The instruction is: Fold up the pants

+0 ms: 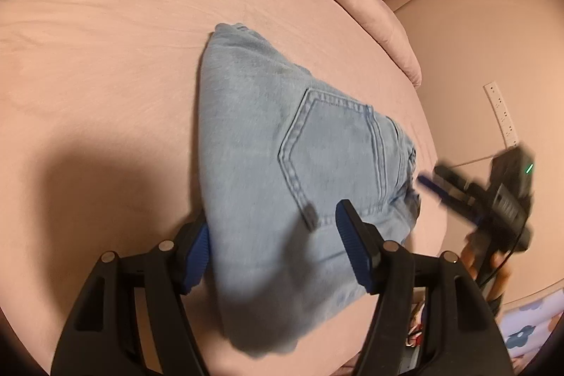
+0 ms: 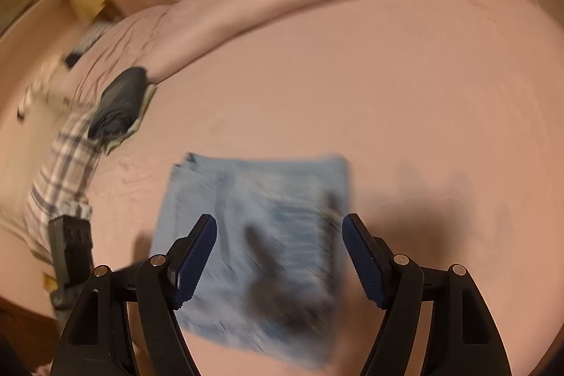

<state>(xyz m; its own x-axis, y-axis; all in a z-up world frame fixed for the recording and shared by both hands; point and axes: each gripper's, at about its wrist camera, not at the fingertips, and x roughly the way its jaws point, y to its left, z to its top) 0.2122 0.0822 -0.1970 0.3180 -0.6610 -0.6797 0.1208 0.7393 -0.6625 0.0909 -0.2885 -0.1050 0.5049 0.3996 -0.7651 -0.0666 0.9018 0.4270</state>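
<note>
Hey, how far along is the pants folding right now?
Mostly done: the jeans lie folded into a compact stack on the pink bed. Nothing is in hand; the left gripper and right gripper are open above them. Left: perhaps only tidying.

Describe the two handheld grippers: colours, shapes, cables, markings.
The left gripper and the right gripper match: black plastic arms with slot-shaped cutouts, silver pivot pins, and ribbed blue pads on the fingers. Seen from the left camera, the right gripper's blurred black body shows a small green light and a dark cable.
</note>
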